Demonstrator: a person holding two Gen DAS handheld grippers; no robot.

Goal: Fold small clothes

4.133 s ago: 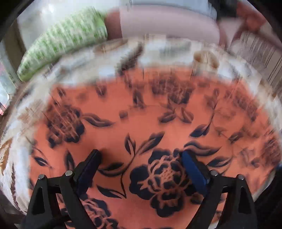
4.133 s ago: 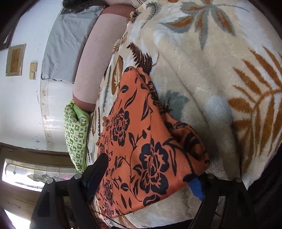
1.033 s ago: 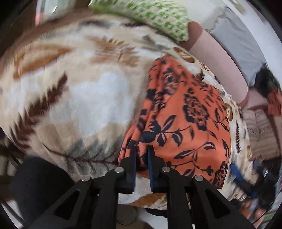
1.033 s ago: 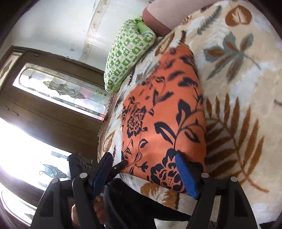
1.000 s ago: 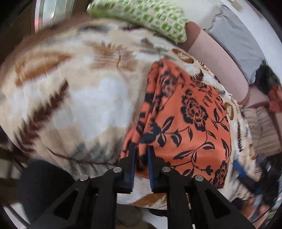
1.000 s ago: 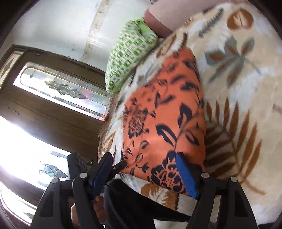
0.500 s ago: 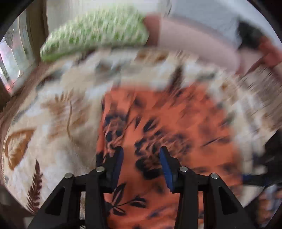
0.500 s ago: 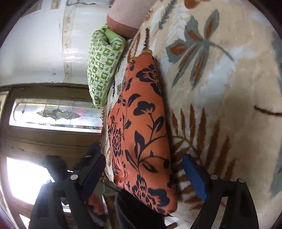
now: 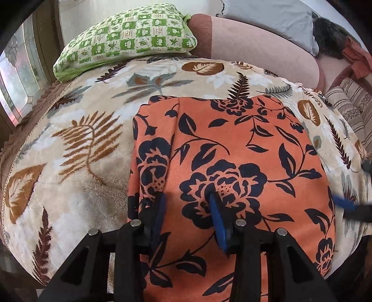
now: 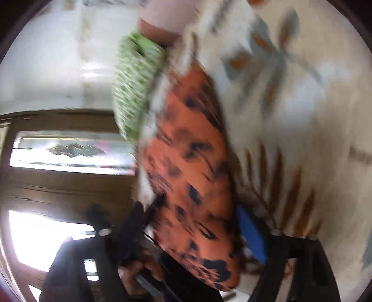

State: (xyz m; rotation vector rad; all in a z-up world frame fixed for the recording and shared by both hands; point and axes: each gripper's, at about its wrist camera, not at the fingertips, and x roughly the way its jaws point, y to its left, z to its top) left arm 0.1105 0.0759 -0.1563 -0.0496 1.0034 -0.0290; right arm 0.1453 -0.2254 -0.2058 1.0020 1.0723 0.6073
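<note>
Orange cloth (image 9: pixel 232 151) flat on blanket (image 9: pixel 76 148) — left gripper (image 9: pixel 187 209) fingers parted above it, right gripper (image 10: pixel 193 230) parted wide, both holding nothing.

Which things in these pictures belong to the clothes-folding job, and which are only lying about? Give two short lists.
Part of the job:
orange floral garment, lying on the blanket
left gripper, open above it
right gripper, open at its edge

Lying about:
leaf-print blanket
green checked pillow
grey pillow
striped cushion
</note>
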